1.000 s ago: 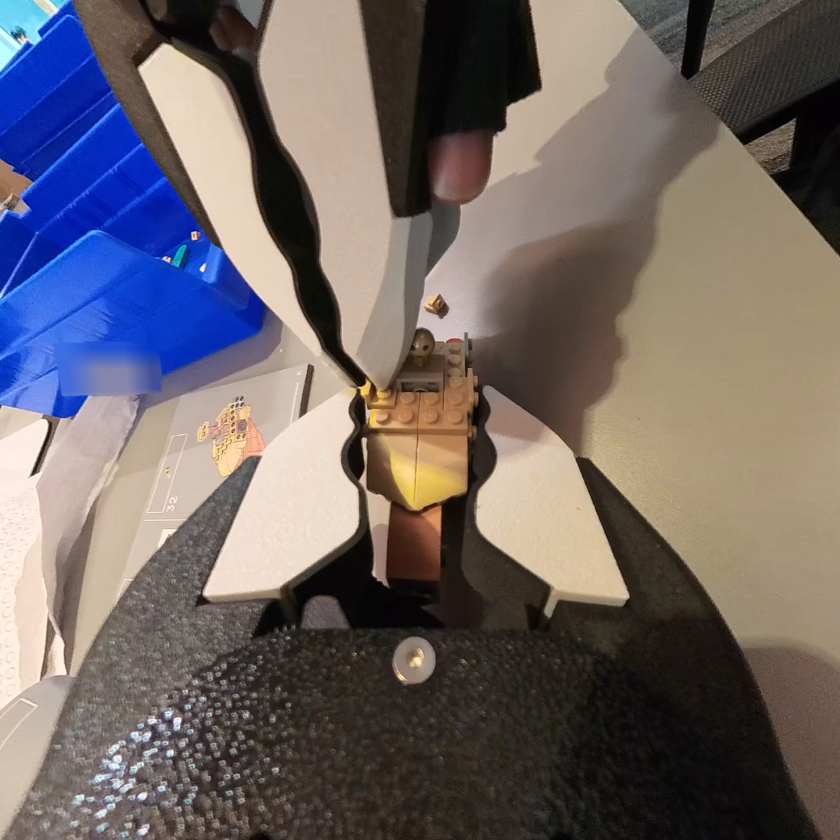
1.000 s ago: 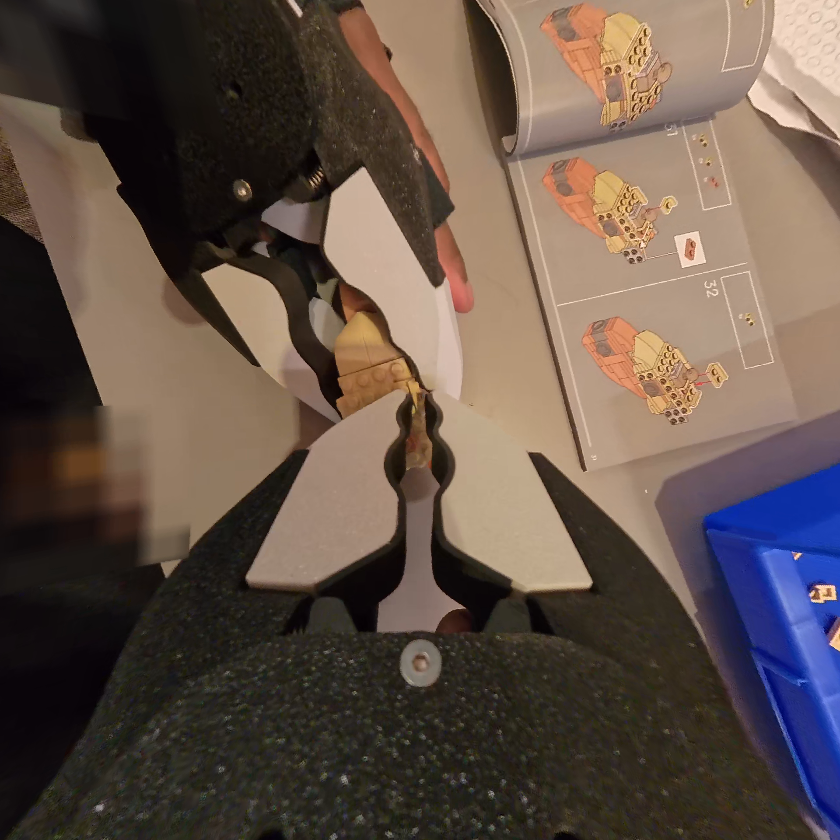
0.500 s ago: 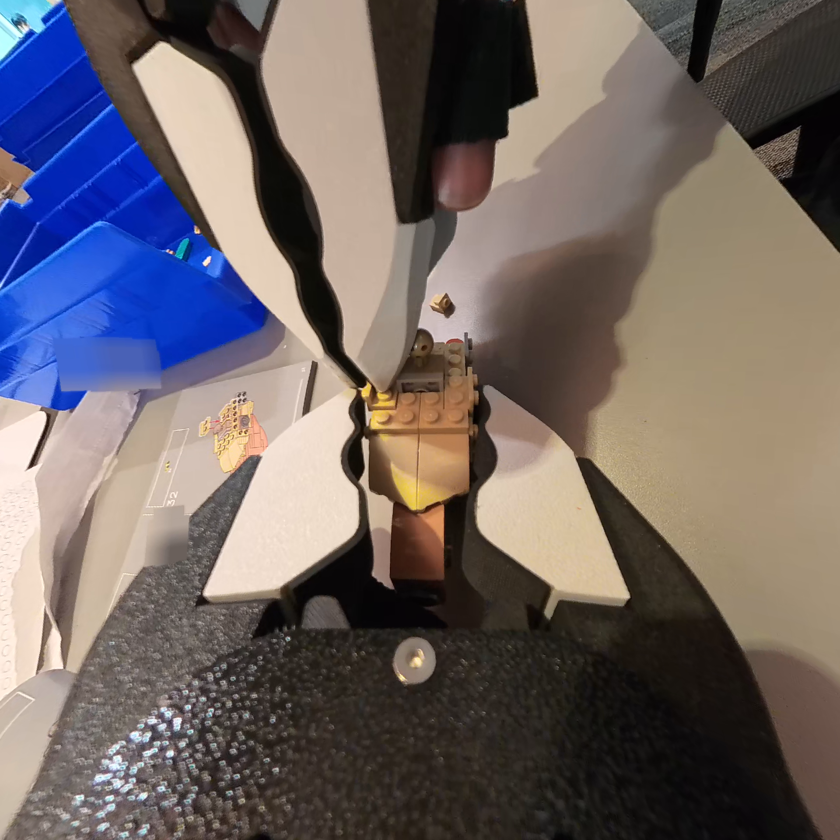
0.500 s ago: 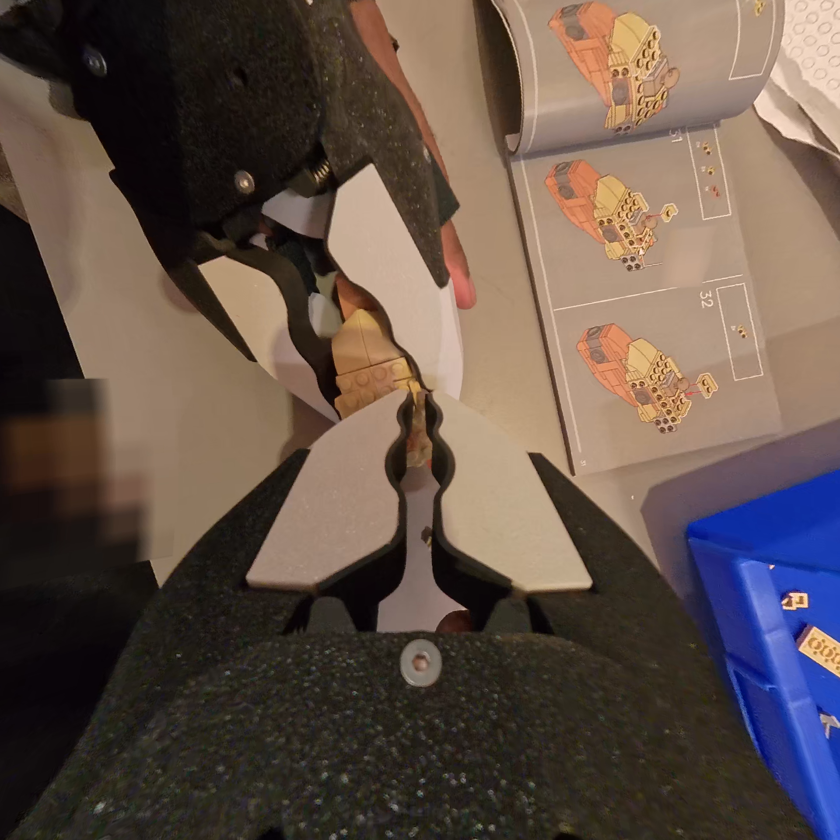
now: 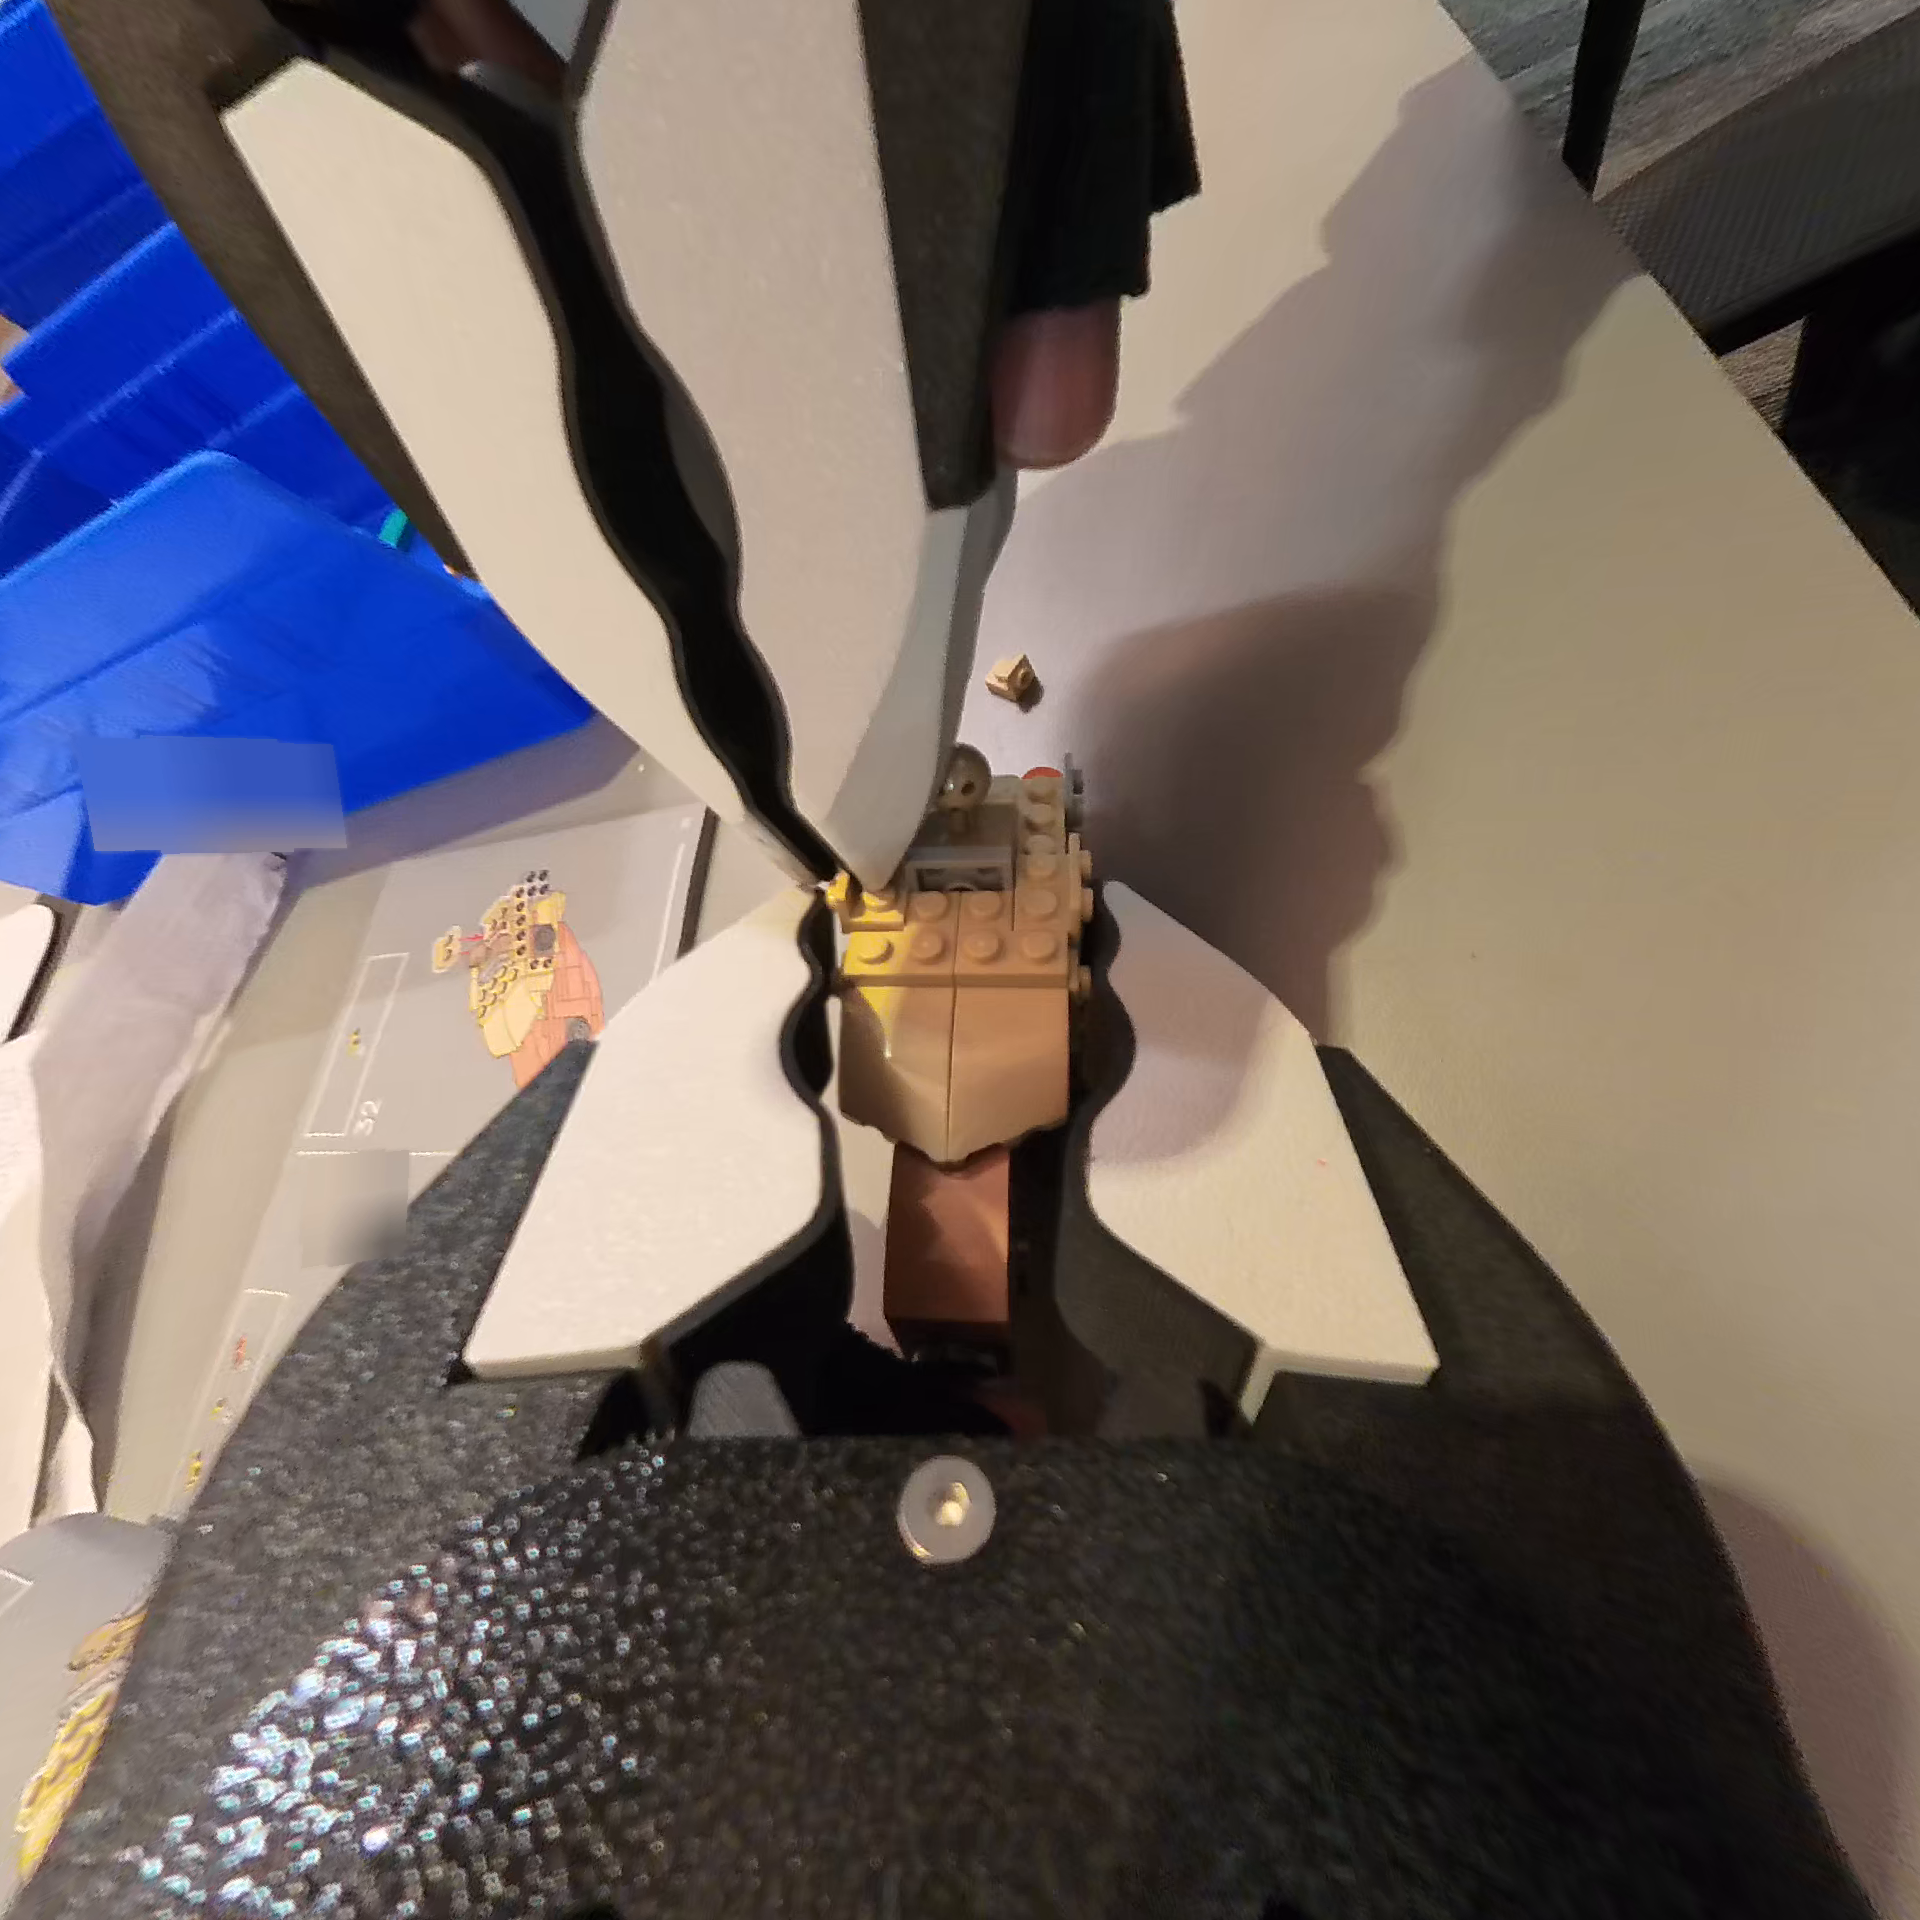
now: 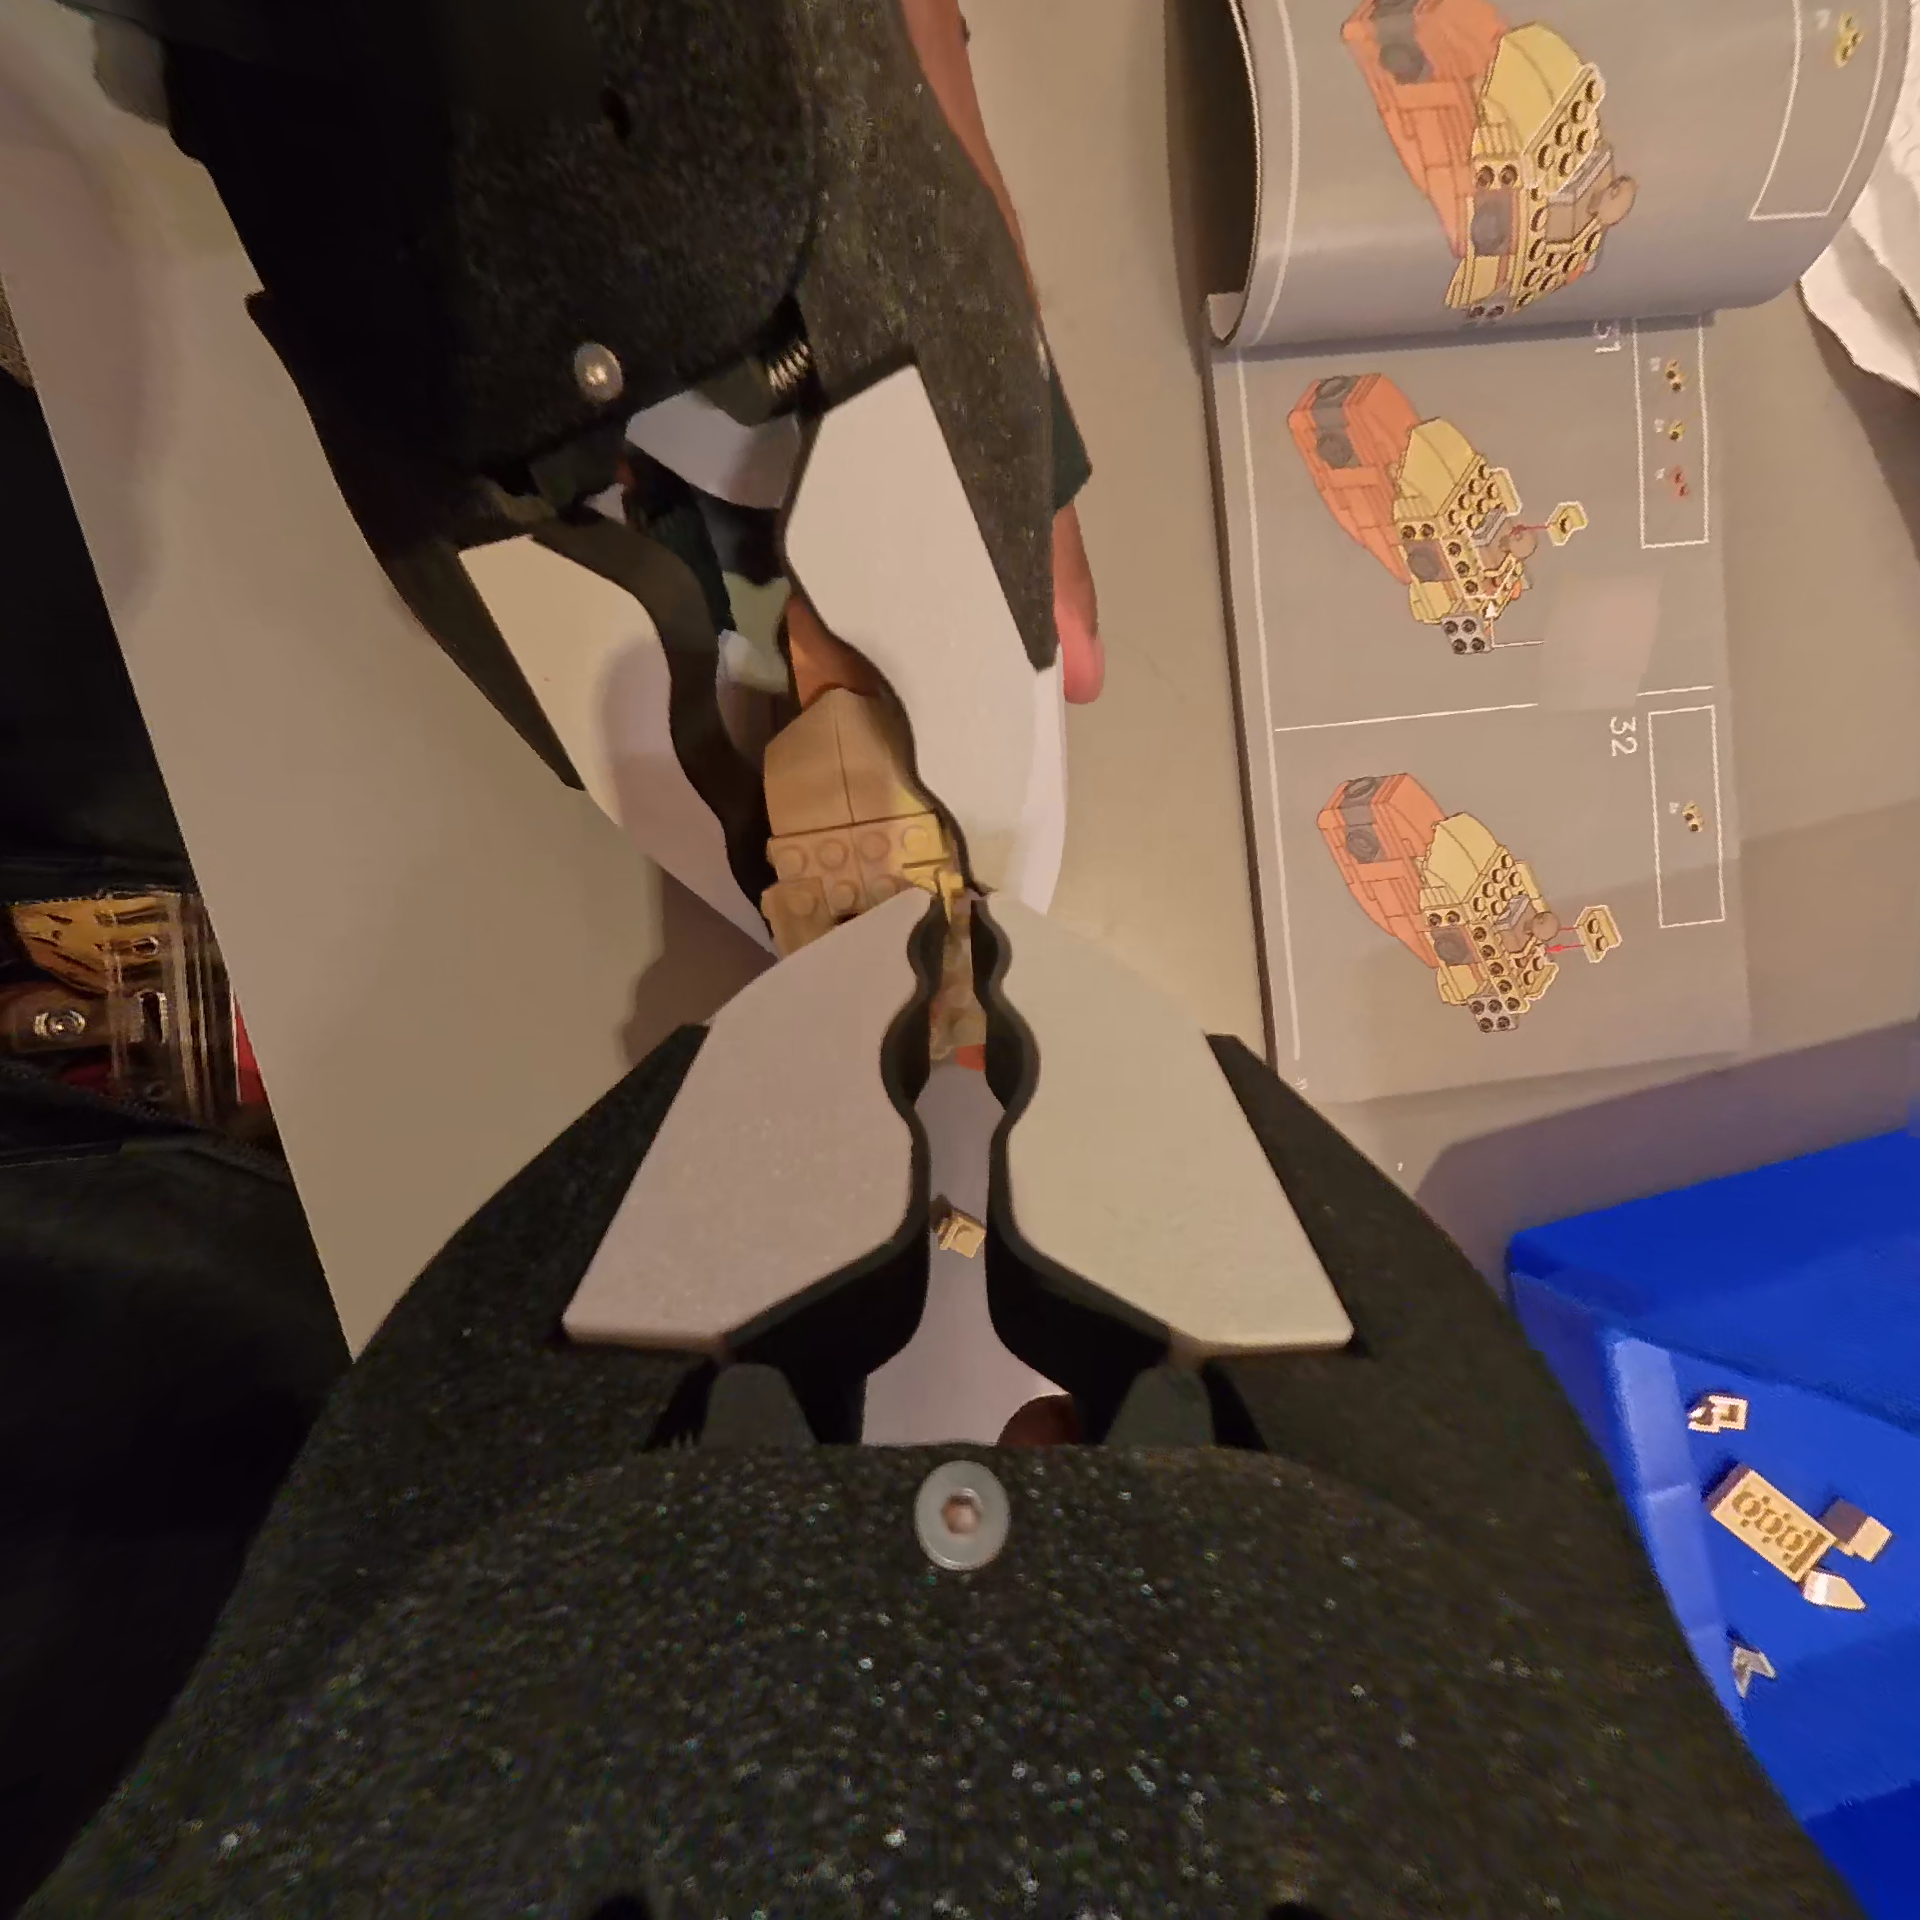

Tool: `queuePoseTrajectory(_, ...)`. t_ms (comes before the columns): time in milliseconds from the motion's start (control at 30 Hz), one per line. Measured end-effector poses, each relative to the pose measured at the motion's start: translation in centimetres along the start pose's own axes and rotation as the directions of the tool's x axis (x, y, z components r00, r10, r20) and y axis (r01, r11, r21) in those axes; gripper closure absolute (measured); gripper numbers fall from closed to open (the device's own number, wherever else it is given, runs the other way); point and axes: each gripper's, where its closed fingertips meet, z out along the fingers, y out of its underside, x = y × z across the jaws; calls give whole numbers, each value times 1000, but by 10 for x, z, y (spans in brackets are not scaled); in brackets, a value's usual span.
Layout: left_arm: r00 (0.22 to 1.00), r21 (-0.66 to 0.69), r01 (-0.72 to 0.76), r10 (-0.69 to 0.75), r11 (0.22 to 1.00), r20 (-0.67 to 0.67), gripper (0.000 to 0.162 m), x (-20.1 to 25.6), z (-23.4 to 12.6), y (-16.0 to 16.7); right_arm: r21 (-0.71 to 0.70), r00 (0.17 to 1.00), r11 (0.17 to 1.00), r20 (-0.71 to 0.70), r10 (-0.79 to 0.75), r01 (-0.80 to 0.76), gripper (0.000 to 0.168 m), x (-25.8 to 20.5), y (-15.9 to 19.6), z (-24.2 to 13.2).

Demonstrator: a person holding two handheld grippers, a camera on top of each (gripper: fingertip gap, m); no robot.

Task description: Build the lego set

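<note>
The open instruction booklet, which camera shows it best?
The right wrist view: the instruction booklet lies open beside the tan model, several build pictures in plain sight. The left wrist view catches only one dim corner, behind the left tool.

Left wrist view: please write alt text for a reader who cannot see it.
The left gripper holds a tan and brown lego model, while the right gripper presses a small tan piece onto its studs above a pale table.
</note>
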Motion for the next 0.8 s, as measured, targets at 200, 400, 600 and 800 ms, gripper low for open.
queuePoseTrajectory(200,999,-14,32,-32,999,-9,116,-1,-1,3,4,1000,1000,-6,-3,3,164,1,-2,2)
queuePoseTrajectory(400,995,-18,102,-103,995,-3,108,-7,-3,5,1,1000,1000,-27,-3,3,165,5,-2,3)
queuePoseTrajectory(600,990,-19,133,-133,991,-43,117,-3,-5,5,1,999,1000,-37,-3,3,165,6,-3,5)
queuePoseTrajectory(800,988,-21,142,-143,990,-62,117,-2,-6,6,7,1000,1000,9,28,-28,165,5,-4,6)
